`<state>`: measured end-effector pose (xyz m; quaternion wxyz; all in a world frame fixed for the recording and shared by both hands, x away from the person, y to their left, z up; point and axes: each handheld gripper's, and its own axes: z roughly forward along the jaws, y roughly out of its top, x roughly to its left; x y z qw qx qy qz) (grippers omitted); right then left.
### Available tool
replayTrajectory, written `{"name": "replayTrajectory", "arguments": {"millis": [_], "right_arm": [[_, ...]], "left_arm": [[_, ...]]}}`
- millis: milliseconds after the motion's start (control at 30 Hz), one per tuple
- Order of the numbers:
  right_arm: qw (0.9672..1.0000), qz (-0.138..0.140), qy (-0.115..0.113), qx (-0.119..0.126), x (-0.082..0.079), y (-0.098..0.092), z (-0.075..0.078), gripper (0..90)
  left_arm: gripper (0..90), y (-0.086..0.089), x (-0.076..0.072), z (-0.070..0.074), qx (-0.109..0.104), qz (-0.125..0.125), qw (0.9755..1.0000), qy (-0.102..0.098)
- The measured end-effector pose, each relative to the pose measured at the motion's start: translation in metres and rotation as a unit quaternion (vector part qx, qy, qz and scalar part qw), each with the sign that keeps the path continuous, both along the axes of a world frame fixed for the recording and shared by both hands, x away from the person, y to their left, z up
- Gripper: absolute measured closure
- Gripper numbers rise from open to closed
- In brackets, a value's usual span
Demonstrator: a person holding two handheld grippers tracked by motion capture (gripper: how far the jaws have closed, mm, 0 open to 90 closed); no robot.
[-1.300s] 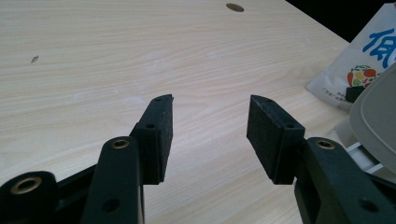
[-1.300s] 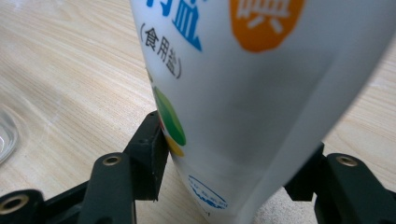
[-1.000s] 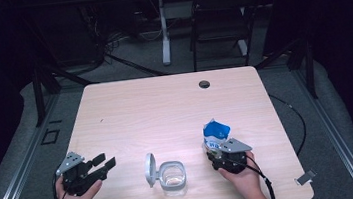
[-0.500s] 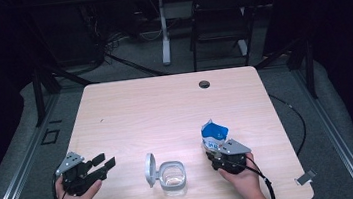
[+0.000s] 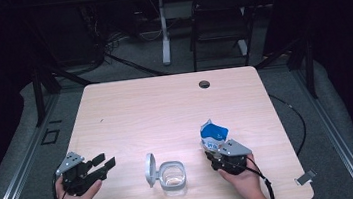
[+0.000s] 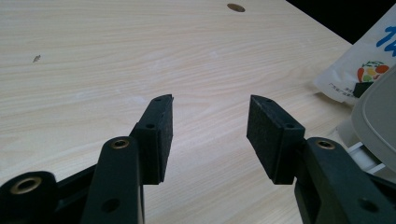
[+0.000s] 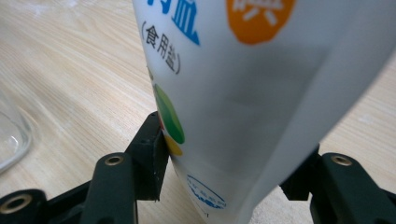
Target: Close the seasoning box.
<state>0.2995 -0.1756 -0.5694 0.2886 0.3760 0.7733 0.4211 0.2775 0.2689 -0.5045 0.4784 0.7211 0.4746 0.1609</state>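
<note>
A white and blue salt bag (image 5: 213, 133) with an open top stands upright at the table's front right. My right gripper (image 5: 216, 149) is shut on its lower part; in the right gripper view the bag (image 7: 252, 93) sits between the two pads, the left pad (image 7: 152, 149) pressed against it. My left gripper (image 5: 104, 164) rests at the front left, open, with bare tabletop between its pads (image 6: 161, 135). A clear glass container (image 5: 173, 176) with its grey lid (image 5: 149, 169) flipped open sits between the two hands.
The wooden table (image 5: 165, 111) has a dark cable hole (image 5: 204, 83) near its far edge. In the left gripper view the bag (image 6: 359, 65) and the lid (image 6: 378, 116) lie to the right. A chair and a stand are beyond the table.
</note>
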Motion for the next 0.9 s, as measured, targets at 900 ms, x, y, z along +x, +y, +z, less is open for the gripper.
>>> {"name": "replayTrajectory", "arguments": {"millis": [900], "right_arm": [[0.9971, 0.048, -0.059, -0.008, -0.023, 0.017, 0.031, 44.0]], "left_arm": [[51.2, 0.0, -0.001, 0.0, 0.001, 0.0, 1.0, 0.001]]}}
